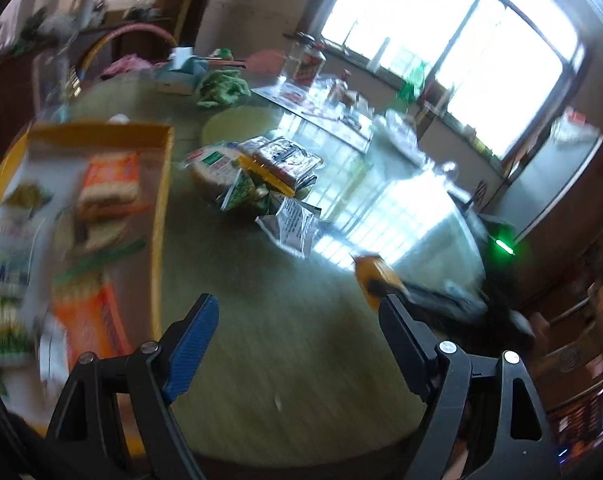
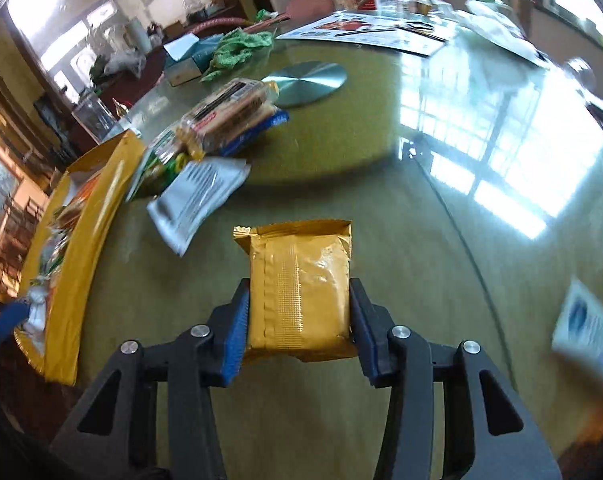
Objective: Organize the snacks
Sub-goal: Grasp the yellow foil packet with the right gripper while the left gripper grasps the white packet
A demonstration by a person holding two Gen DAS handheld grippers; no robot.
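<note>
My right gripper (image 2: 299,296) is shut on a gold foil snack packet (image 2: 299,284) and holds it above the round table. The packet also shows in the left wrist view (image 1: 375,276), at the right. My left gripper (image 1: 297,312) is open and empty over the table, just right of the yellow box (image 1: 163,200). The box holds several snack packs, among them an orange one (image 1: 109,184). A pile of loose snacks (image 1: 257,172) lies on the table beyond the box; it shows in the right wrist view (image 2: 221,128) with a silver packet (image 2: 197,196) at its near edge.
A metal disc (image 2: 305,82) sits at the table's middle. A green cloth (image 1: 223,88), a tissue box (image 2: 183,60), printed sheets (image 2: 361,30) and bottles (image 1: 307,62) stand at the far side. A paper sheet (image 2: 589,336) lies at the right.
</note>
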